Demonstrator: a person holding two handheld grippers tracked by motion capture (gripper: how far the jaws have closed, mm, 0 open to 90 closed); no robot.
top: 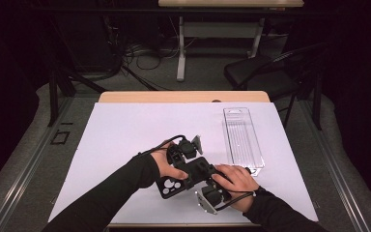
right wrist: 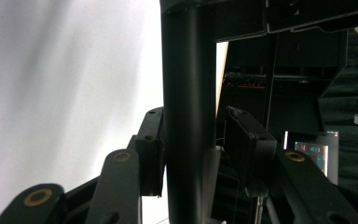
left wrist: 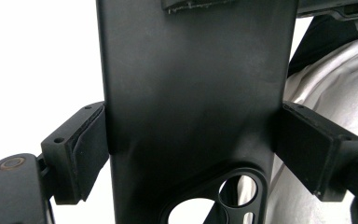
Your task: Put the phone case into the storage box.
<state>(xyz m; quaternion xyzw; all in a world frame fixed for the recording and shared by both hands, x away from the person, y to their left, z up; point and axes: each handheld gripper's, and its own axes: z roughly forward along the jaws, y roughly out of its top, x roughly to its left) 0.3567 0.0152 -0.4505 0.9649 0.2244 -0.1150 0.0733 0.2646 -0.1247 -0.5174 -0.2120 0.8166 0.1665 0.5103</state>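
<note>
You have the black phone case (top: 179,183) lifted just above the table (top: 125,130), near its front edge and well short of the clear plastic package (top: 242,137), which lies beyond it and to your right. Your left tool (left wrist: 191,154) clamps the case across its width, both pads pressed on the side edges above the camera cutout. Your right tool (right wrist: 193,154) pinches a thin edge of it between narrowed jaws. That edge grip looks shallow, so any twist between your hands could let the case slip out or flex. Pulling the tools apart might also bend the soft shell.
</note>
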